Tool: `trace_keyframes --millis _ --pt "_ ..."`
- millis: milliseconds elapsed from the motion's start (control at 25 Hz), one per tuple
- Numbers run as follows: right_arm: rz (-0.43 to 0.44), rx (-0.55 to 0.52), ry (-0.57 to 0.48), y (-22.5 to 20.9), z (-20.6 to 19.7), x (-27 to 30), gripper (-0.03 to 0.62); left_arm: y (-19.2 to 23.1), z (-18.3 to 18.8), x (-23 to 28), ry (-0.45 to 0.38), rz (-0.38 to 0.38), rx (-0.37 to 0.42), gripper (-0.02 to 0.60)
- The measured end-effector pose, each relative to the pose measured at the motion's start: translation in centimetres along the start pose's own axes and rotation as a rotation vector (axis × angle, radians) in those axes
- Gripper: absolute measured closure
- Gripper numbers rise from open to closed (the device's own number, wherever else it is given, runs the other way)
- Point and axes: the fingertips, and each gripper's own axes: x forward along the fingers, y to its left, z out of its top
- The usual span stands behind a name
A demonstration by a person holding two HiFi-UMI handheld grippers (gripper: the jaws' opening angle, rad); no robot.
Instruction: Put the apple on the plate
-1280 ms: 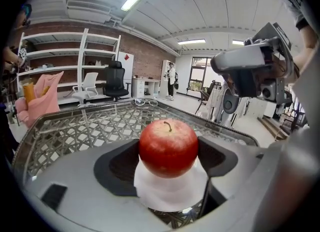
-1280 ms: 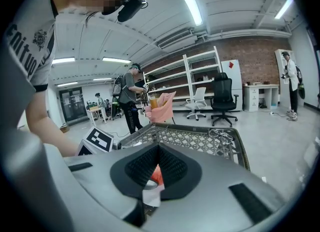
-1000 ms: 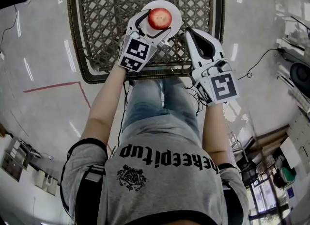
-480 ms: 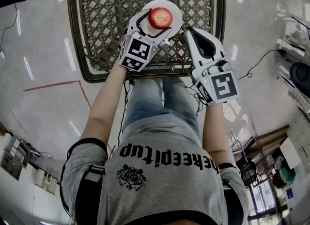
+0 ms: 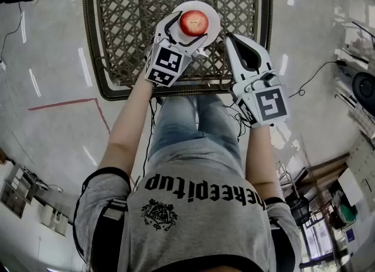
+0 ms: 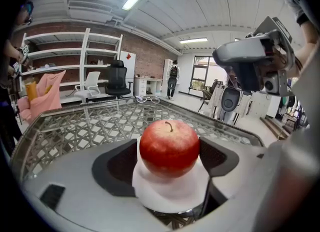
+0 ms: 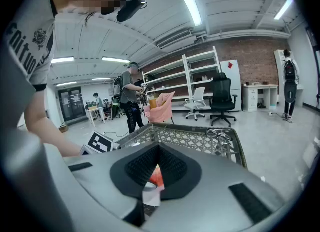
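A red apple [image 5: 194,23] sits upright on a small white plate [image 5: 213,20] near the front edge of a woven lattice table [image 5: 129,13]. My left gripper [image 5: 192,29] reaches over the plate. Its two black pads press the apple's sides [image 6: 169,147] while the apple rests on the plate [image 6: 170,198]. My right gripper [image 5: 230,38] hovers just right of the plate with its jaws together and nothing between them. Through the narrow slit of the right gripper [image 7: 159,150], I see a bit of the apple [image 7: 156,176] and plate [image 7: 151,196].
The table has a dark raised rim [image 5: 176,89] just in front of the person's knees. A red tape line [image 5: 64,104] and a cable [image 5: 316,71] lie on the floor. Shelves [image 6: 75,66], office chairs [image 6: 117,78] and standing people [image 7: 131,96] fill the room behind.
Both grippers, the apple and the plate stay almost where they were; only a slight shift of the view.
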Motion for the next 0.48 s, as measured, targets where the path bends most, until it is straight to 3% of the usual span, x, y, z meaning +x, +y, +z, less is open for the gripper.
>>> trace_keyframes --millis 480 --pt "0.014 -0.011 -0.023 0.5 0.9 -0.8 0.583 -0.2 1.9 -2.0 -0.048 -0.001 -0.024 0.161"
